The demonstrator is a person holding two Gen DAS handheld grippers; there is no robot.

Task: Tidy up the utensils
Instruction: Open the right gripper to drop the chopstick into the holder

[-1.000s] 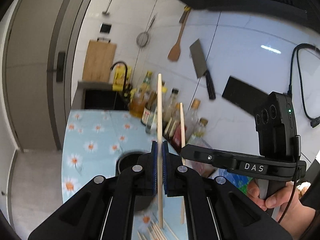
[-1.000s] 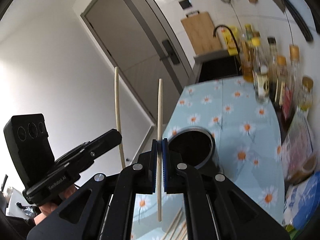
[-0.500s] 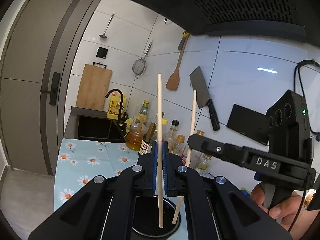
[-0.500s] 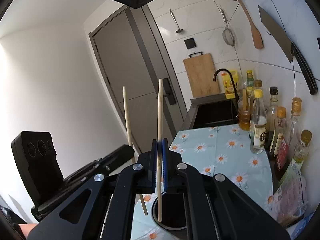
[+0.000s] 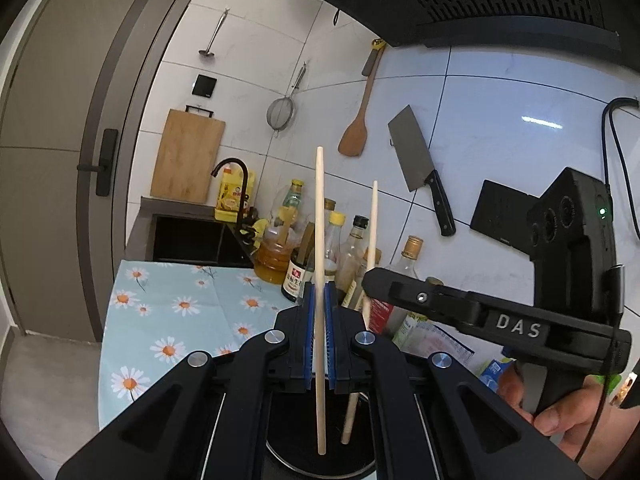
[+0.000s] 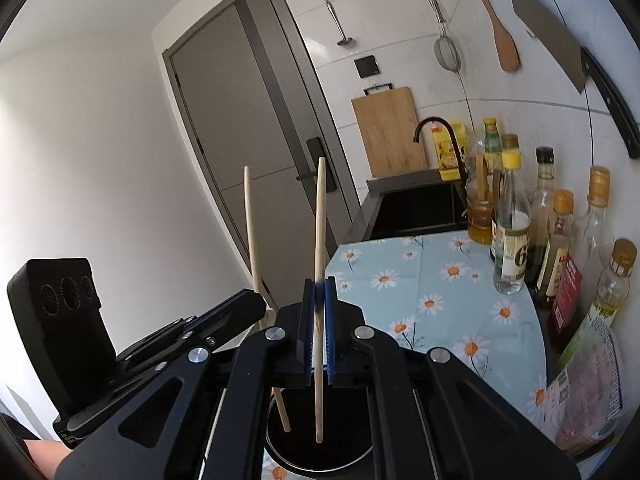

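Over the mouth of the dark holder (image 5: 320, 456) on the bench (image 5: 168, 320), two wooden chopsticks now hang upright with their lower tips just inside the rim. A second ago both sticks stood above the flowered cloth, short of the holder and beside the loose sticks lying there; since then both hands have carried them forward and a little down. The left gripper (image 5: 319, 334) is clamped on the left chopstick (image 5: 319, 220) at mid-length, and the right gripper (image 6: 319, 332) pinches the right chopstick (image 6: 320, 220) the same way. Each stick shows in the other camera too, close beside its partner. I judge the carry finished: what remains is to sink the tips deeper and let go, so the pair drops into the holder rather than glancing off its rim.
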